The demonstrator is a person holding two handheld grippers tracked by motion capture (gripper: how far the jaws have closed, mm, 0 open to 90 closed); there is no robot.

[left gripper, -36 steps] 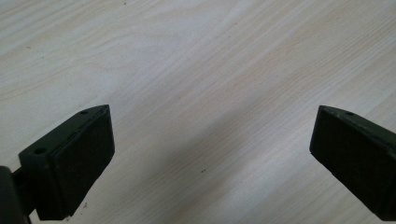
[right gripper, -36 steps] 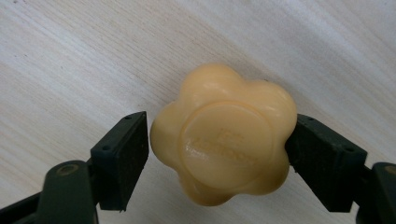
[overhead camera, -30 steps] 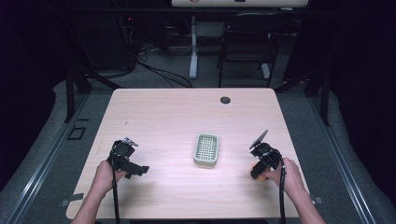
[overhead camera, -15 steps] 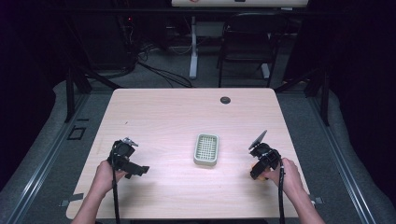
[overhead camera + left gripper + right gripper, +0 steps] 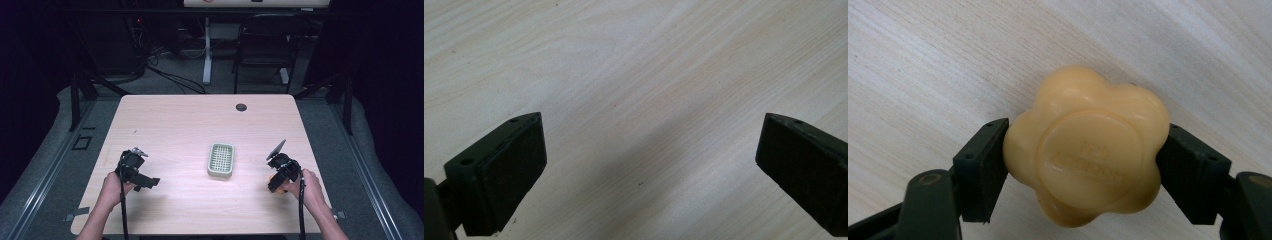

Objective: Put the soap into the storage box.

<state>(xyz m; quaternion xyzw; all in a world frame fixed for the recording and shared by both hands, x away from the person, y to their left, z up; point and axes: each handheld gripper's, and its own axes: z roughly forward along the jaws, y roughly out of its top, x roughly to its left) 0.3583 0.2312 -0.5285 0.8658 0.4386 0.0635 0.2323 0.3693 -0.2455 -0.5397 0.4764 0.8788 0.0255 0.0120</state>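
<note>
Change: hardly anything has shifted since the earlier frames; both hands sit where they were, and the right one has perhaps drawn a touch nearer the table's near edge.
Right gripper (image 5: 1083, 165): its jaws are pinching a yellow flower-shaped soap (image 5: 1087, 150) from two opposite sides, low over the wood at the table's near right.
Left gripper (image 5: 649, 165): jaws spread wide with nothing between them, bare table (image 5: 175, 130) below, at the near left.
Soap dish (image 5: 221, 160): pale green, slatted, mid-table, well apart from both grippers; its long axis runs near to far.
Step in hand: my guess is carrying the soap to the dish.
Doing it well: keep the pinch square across the lobes, since soap is slick; lift clear, then lower it flat onto the slats.
Soap's pointing: stamped face turned toward the gripper's camera; being round and lobed, it has no real long axis.
</note>
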